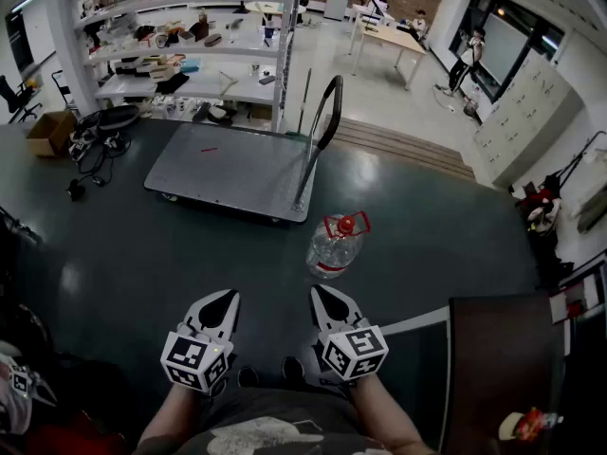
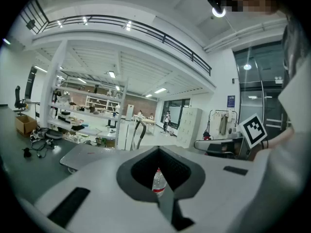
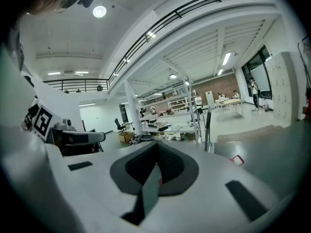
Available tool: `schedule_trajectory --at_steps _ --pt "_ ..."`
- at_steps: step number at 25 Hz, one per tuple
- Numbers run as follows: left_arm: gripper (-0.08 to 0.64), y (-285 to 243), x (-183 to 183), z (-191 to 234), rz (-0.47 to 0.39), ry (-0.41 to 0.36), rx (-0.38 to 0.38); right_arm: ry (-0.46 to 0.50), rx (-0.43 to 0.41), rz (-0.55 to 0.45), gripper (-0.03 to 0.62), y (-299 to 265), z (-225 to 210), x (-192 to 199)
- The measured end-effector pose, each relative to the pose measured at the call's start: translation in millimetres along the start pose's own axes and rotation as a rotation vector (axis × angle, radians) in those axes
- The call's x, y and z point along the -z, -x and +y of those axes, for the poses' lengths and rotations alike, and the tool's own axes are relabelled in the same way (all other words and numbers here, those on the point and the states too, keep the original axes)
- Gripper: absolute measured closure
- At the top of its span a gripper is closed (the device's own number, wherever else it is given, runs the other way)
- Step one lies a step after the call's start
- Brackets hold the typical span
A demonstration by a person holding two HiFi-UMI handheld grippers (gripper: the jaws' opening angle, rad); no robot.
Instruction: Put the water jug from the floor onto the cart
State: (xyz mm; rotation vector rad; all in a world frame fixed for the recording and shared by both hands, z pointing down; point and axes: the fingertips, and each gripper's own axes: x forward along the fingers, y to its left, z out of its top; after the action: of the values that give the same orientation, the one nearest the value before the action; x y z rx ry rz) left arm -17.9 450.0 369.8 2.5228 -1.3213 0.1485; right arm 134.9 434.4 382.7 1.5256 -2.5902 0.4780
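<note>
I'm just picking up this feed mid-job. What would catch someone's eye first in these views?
The clear water jug with its red cap and handle stands out first, upright on the dark floor near the middle of the head view. Just beyond it is the flat grey cart, its black push handle rising at the end nearest the jug. At the bottom, the left tool and right tool sit side by side, both shut and empty.

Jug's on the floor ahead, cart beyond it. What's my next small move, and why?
Probably open the right claw and lower it toward the red handle of the water jug. Both it and the left claw are shut and empty, and the jug stands on the floor nearest the right one, short of the cart.
</note>
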Motion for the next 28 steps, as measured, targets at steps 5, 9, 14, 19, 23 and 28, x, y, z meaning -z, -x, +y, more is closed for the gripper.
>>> schedule_trajectory --at_steps 5,9,14,19,23,28 --pt "0.554 -2 0 4 -0.010 0.012 0.007 0.024 0.000 -0.003 0.603 -2 4 -3" --pt "0.553 1 0 3 -0.014 0.016 0.013 0.027 -0.003 -0.004 0.603 1 7 -5" --pt "0.554 3 2 11 -0.021 0.010 0.004 0.015 0.017 0.013 0.603 -2 8 3" --pt "0.554 10 7 18 -0.013 0.018 0.009 0.015 0.023 0.014 0.603 -4 13 6" --pt "0.552 15 6 23 -0.007 0.017 0.010 -0.004 0.027 0.025 0.603 -7 19 9" --pt "0.554 26 8 41 -0.025 0.016 -0.022 -0.001 0.044 -0.033 0.603 -15 32 7"
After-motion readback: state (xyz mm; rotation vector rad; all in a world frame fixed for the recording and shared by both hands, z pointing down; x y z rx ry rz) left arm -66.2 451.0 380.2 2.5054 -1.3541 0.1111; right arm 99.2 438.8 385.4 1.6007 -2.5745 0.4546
